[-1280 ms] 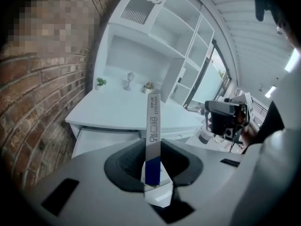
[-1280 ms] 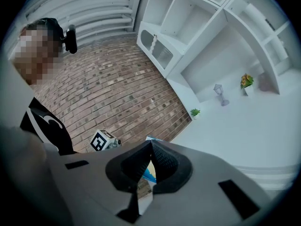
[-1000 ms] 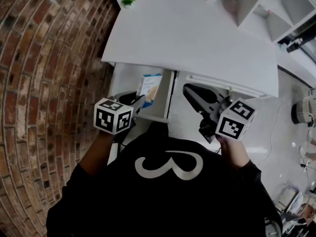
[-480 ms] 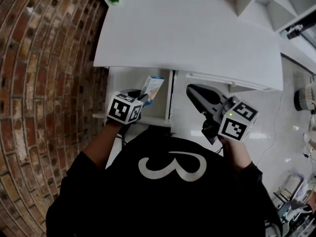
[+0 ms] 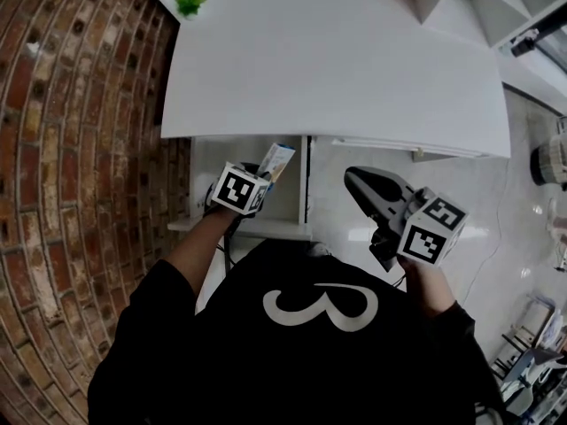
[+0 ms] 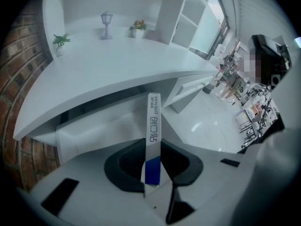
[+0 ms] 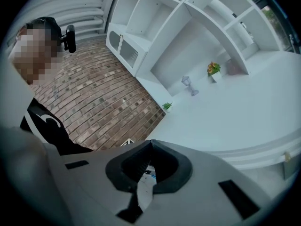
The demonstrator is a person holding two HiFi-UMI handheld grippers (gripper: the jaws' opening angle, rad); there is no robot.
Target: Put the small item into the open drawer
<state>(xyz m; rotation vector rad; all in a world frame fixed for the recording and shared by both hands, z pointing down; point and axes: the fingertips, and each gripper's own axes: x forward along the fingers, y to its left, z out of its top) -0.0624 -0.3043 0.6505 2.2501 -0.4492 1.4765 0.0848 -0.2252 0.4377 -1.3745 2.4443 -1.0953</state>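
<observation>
A small flat white-and-blue box (image 5: 275, 160) is clamped in my left gripper (image 5: 265, 174), which points steeply down over the open white drawer (image 5: 276, 227) under the desk. In the left gripper view the box (image 6: 153, 135) stands edge-on between the pads, with the drawer (image 6: 94, 133) just beyond it. My right gripper (image 5: 356, 178) hangs to the right of the drawer over the pale floor. Its black jaws meet at the tips (image 7: 150, 143) and hold nothing.
The white desk top (image 5: 337, 69) overhangs the back of the drawer. A small green plant (image 5: 190, 1) stands at its far left corner. A brick surface (image 5: 80, 149) lies close on the left. A closed drawer front (image 5: 390, 144) and white shelving (image 5: 461, 3) are to the right.
My left gripper has sunk toward the open drawer with the box still in it, tilting more steeply downward. The right gripper has dropped a little and stays shut.
</observation>
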